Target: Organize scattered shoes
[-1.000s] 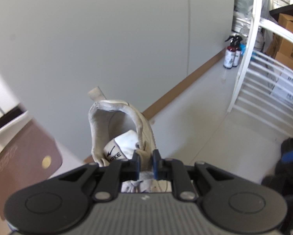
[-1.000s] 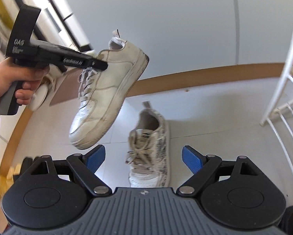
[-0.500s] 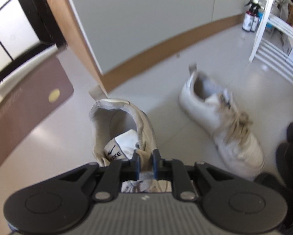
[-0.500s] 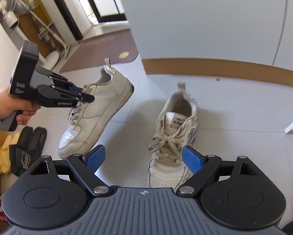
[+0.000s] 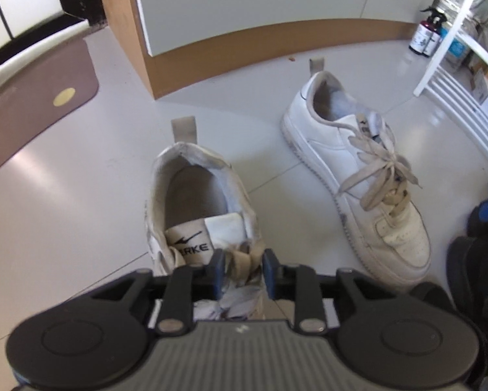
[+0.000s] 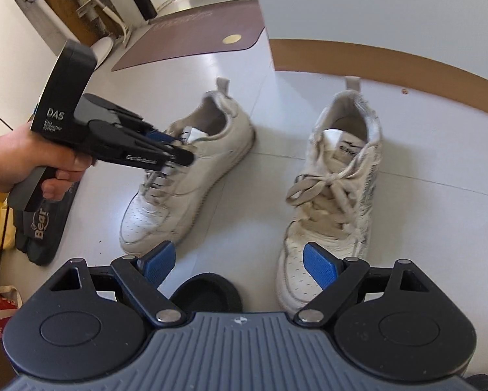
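On the pale tiled floor (image 6: 423,150) stand two white sneakers, side by side and a little apart, both upright on their soles. In the right wrist view the left sneaker (image 6: 192,176) lies with its long axis slanting, heel toward the wall and toe toward the camera and somewhat leftward; the right sneaker (image 6: 332,195) runs nearly straight, heel toward the brown skirting, toe toward the camera. Two hand-held grippers are in play. The left hand-held gripper (image 5: 240,272), held in a hand (image 6: 19,159), sits over the left sneaker's laces (image 5: 244,257); its jaws have just been opening and now stand slightly parted, with the laces and tongue between them but the pads no longer pinching. The right hand-held gripper (image 6: 240,264) is spread wide with nothing between its blue pads, hanging above the right sneaker's toe. One brown doormat (image 6: 192,39) lies beyond, two dark spray bottles (image 5: 423,37) stand by a white rack (image 5: 452,75), and a pair of black slippers (image 6: 42,228) rests at the left. A second ago the left sneaker hung in the air, clamped by its tongue; now it rests on the floor beside its mate, and both hand-held grippers have come lower.
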The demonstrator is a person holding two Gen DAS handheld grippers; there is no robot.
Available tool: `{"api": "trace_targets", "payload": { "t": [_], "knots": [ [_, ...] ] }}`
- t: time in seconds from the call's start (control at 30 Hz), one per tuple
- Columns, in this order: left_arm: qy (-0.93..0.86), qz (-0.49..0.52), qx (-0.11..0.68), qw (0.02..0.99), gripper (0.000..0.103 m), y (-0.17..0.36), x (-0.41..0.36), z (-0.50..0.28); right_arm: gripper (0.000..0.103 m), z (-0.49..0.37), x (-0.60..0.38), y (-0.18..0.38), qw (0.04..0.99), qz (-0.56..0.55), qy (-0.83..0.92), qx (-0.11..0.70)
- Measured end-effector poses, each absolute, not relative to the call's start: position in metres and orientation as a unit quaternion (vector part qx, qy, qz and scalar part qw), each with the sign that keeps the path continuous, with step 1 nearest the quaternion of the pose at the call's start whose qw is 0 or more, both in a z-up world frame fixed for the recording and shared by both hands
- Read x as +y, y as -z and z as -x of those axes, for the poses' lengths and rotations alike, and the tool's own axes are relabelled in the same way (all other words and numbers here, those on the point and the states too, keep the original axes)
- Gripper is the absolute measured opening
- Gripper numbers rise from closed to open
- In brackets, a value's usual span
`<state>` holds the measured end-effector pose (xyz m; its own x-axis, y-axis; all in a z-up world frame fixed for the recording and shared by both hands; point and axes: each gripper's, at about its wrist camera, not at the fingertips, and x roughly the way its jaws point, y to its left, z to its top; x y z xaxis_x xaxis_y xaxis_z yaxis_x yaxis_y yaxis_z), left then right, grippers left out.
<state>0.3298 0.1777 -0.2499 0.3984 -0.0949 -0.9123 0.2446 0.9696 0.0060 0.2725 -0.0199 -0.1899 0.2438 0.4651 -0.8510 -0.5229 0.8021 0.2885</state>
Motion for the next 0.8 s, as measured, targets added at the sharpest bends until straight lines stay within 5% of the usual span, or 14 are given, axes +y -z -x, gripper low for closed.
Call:
{"api": "trace_targets", "payload": {
  "t": [0.27, 0.67, 0.8],
  "knots": [
    [0.072, -0.001, 0.527, 0.847, 0.046, 0.211, 0.218, -0.324, 0.089, -0.273, 0.007, 0.192, 0.793, -0.002, -0.307, 0.527],
    [-0.004, 0.078, 0.513, 0.855, 0.048, 0.187, 0.297, -0.299, 0.089, -0.299, 0.058, 0.191, 0.814, -0.094, -0.246, 0.518],
    [-0.021, 0.086, 0.513, 0.854, 0.061, 0.189, 0.306, -0.29, 0.089, -0.3, 0.067, 0.198, 0.811, -0.118, -0.242, 0.519]
  ]
}}
